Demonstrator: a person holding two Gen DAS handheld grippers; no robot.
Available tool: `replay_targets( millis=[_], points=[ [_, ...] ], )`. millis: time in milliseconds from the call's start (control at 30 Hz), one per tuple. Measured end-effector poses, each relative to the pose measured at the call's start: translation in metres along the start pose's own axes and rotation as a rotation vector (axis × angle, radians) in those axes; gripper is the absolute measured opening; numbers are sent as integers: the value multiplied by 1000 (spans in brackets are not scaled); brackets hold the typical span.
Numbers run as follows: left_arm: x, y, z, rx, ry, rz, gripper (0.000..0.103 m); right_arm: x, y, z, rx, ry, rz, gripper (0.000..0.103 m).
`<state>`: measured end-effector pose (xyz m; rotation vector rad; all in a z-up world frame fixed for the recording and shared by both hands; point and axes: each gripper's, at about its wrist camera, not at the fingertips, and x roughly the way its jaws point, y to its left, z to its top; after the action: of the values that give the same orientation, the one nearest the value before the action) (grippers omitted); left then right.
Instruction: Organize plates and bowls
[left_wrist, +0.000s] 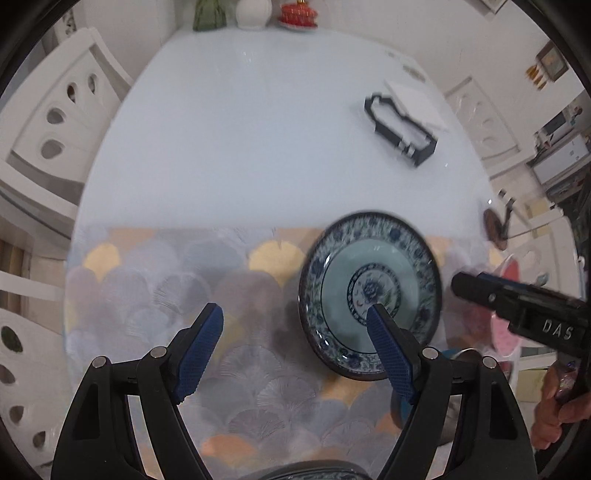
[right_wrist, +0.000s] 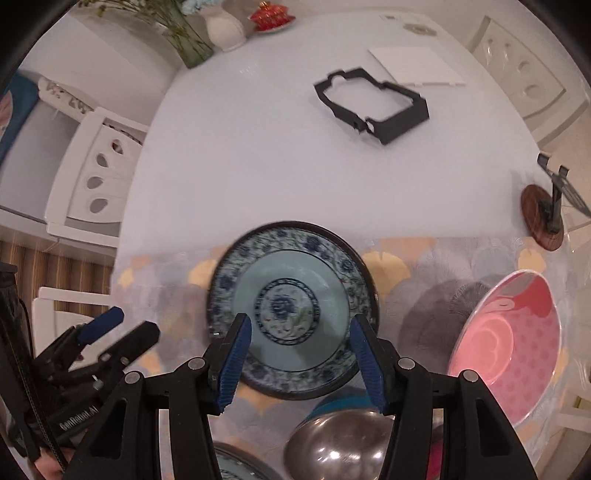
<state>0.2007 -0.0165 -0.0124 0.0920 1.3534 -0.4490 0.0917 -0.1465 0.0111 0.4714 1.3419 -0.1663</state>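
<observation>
A blue-and-white patterned plate (right_wrist: 291, 308) lies on the scalloped placemat (right_wrist: 436, 302); it also shows in the left wrist view (left_wrist: 369, 291). My right gripper (right_wrist: 301, 360) is open above its near rim, its fingers apart and holding nothing. My left gripper (left_wrist: 295, 354) is open and empty to the left of the plate, its right finger over the plate's edge. A pink plate (right_wrist: 513, 343) lies at the right. A steel bowl (right_wrist: 340, 443) on a teal dish sits just below my right gripper. Another patterned plate's rim (right_wrist: 236, 465) peeks out at the bottom.
A black frame (right_wrist: 373, 103) and a white board (right_wrist: 417, 66) lie on the far table. A white vase (right_wrist: 225, 29) and a red lidded dish (right_wrist: 271, 16) stand at the back. A wooden coaster with a black stand (right_wrist: 543, 218) is at the right. White chairs (right_wrist: 92, 173) surround the table.
</observation>
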Motion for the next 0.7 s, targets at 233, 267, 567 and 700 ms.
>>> replay_targets(
  millis=[233, 267, 567, 700],
  points=[
    [31, -10, -6, -17, 57, 11, 79, 26, -16, 7, 16, 32, -27, 54],
    [34, -12, -6, -14, 61, 14, 79, 29, -17, 8, 17, 36, -28, 54],
    [61, -16, -14, -18, 88, 16, 79, 51, -22, 11, 15, 39, -32, 54],
    [69, -15, -15, -34, 99, 3, 79, 60, -27, 13, 22, 50, -22, 54]
  ],
)
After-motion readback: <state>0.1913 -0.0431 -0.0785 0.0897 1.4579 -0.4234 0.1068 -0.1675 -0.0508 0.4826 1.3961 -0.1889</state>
